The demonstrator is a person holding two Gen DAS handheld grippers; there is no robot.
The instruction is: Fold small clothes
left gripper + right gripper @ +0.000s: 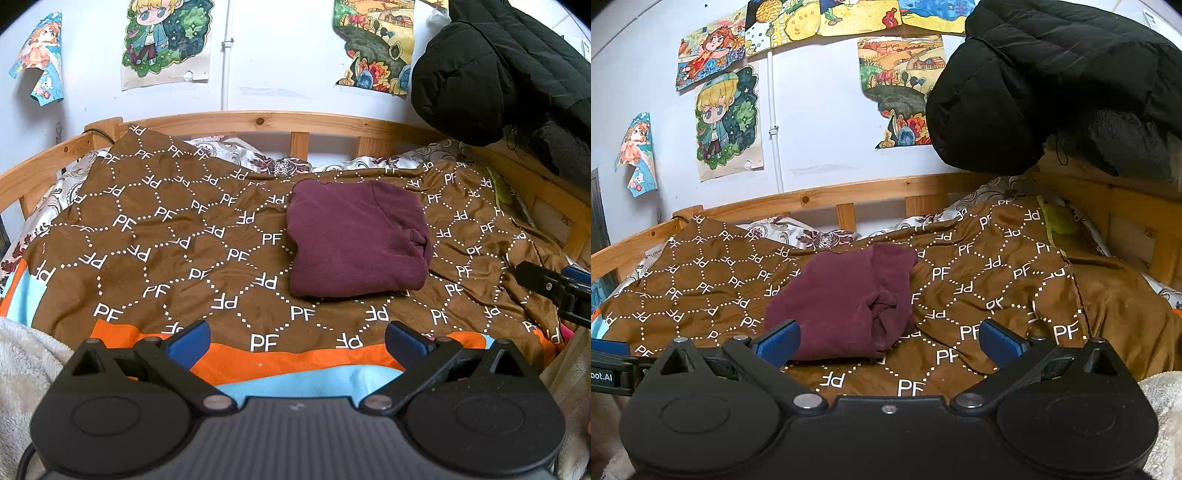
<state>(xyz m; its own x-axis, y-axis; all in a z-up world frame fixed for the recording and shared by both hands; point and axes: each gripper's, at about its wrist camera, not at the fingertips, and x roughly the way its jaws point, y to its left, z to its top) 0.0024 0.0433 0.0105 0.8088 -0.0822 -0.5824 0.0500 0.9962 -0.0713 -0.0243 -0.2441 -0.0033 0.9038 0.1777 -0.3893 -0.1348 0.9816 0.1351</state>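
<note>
A maroon garment (356, 240) lies folded into a compact rectangle on the brown "PF" patterned blanket (166, 236). My left gripper (297, 341) is open and empty, hovering over the blanket's orange stripe, short of the garment. In the right wrist view the same maroon garment (846, 306) lies just ahead and left of centre. My right gripper (888, 341) is open with nothing between its blue fingers (999, 338). The right gripper's tip (554, 291) shows at the right edge of the left wrist view, apart from the garment.
A wooden bed rail (295, 123) runs along the far side against a white wall with drawings. A black puffy jacket (498, 66) hangs at the upper right. Floral bedding (277, 162) lies behind the blanket. A fluffy white throw (26, 354) lies at the near left.
</note>
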